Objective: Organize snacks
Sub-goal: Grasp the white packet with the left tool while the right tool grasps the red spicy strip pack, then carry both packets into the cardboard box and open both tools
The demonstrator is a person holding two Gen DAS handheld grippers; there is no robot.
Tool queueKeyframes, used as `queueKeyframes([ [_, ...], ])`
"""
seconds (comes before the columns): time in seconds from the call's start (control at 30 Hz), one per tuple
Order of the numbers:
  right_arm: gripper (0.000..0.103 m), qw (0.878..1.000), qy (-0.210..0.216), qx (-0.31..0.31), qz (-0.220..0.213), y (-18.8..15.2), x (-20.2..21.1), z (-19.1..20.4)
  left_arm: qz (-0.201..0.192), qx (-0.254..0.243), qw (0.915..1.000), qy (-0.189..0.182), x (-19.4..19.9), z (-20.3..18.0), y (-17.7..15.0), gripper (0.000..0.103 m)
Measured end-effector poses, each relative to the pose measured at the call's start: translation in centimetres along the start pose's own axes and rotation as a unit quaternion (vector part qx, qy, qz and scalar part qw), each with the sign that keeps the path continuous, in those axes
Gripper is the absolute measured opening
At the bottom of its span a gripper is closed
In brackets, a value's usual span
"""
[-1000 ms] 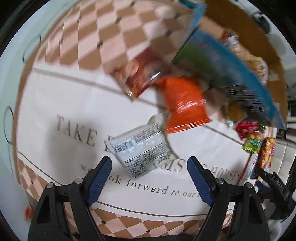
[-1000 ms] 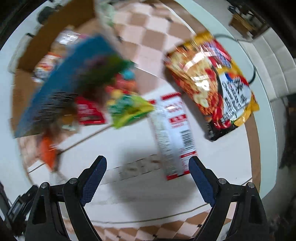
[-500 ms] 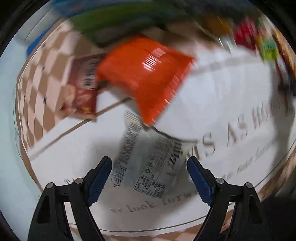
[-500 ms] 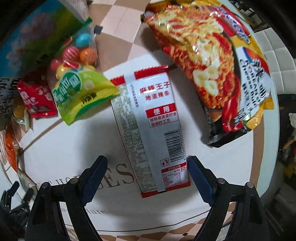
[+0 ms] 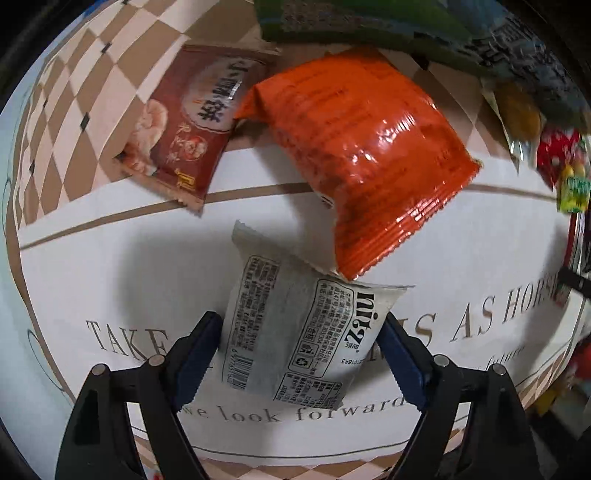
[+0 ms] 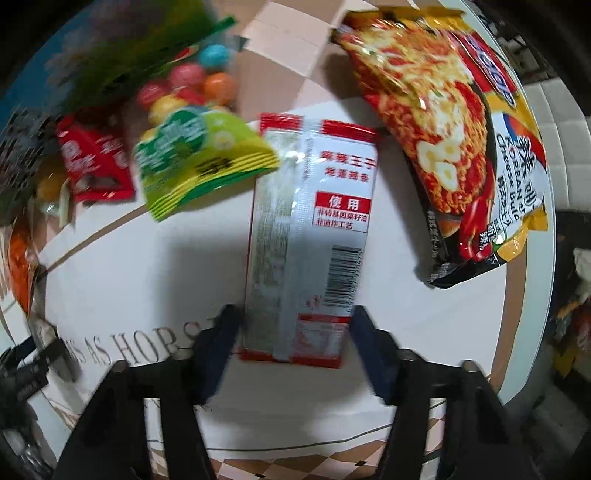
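Observation:
In the left wrist view my left gripper [image 5: 299, 354] is open, one finger on each side of a grey-white snack packet [image 5: 295, 325] lying on the tablecloth. An orange packet [image 5: 365, 155] overlaps its far corner, and a dark red packet [image 5: 188, 125] lies beyond to the left. In the right wrist view my right gripper [image 6: 293, 350] is open around the near end of a long silver and red packet [image 6: 310, 236]. A yellow noodle bag [image 6: 450, 133] lies to its right. A green candy bag [image 6: 199, 158] and a small red packet [image 6: 94, 162] lie to its left.
A large blue and green bag [image 5: 388, 26] lies at the far edge in the left wrist view, with small yellow [image 5: 521, 114] and red [image 5: 557, 151] snacks to the right. The round table's edge [image 6: 546, 236] curves close on the right in the right wrist view.
Both grippers have moved down and forward. The grey-white packet now lies between the left fingers, and the silver and red packet's near end lies between the right fingers.

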State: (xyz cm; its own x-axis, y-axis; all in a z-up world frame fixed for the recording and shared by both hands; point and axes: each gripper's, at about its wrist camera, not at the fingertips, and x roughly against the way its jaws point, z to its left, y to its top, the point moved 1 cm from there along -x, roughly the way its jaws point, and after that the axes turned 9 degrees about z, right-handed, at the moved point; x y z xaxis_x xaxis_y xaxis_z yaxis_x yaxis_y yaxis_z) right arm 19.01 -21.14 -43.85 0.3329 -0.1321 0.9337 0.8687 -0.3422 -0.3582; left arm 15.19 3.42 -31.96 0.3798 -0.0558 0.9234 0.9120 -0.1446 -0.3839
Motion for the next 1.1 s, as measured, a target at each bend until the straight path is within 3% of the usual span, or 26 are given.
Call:
queueKeyframes([
  [0.1, 0.060, 1.000, -0.002, 0.006, -0.002, -0.4, -0.2, 0.5, -0.014, 0.015, 0.9998, -0.005, 0.3, 0.6, -0.9, 0.075],
  [0.37, 0.057, 1.000, -0.012, 0.011, -0.012, -1.0, -0.4, 1.6, -0.025, 0.033, 0.9991, -0.011, 0.1, -0.9, -3.8, 0.073],
  [0.63, 0.041, 0.998, -0.017, 0.050, -0.016, -2.6, 0.1, 3.7, -0.030, 0.022, 0.9989, -0.029, 0.7, -4.5, -6.4, 0.073],
  [1.1, 0.032, 0.993, 0.091, 0.069, -0.024, -8.8, 2.7, 3.5, -0.068, -0.014, 0.9937, -0.088, 6.3, -12.3, -10.8, 0.073],
])
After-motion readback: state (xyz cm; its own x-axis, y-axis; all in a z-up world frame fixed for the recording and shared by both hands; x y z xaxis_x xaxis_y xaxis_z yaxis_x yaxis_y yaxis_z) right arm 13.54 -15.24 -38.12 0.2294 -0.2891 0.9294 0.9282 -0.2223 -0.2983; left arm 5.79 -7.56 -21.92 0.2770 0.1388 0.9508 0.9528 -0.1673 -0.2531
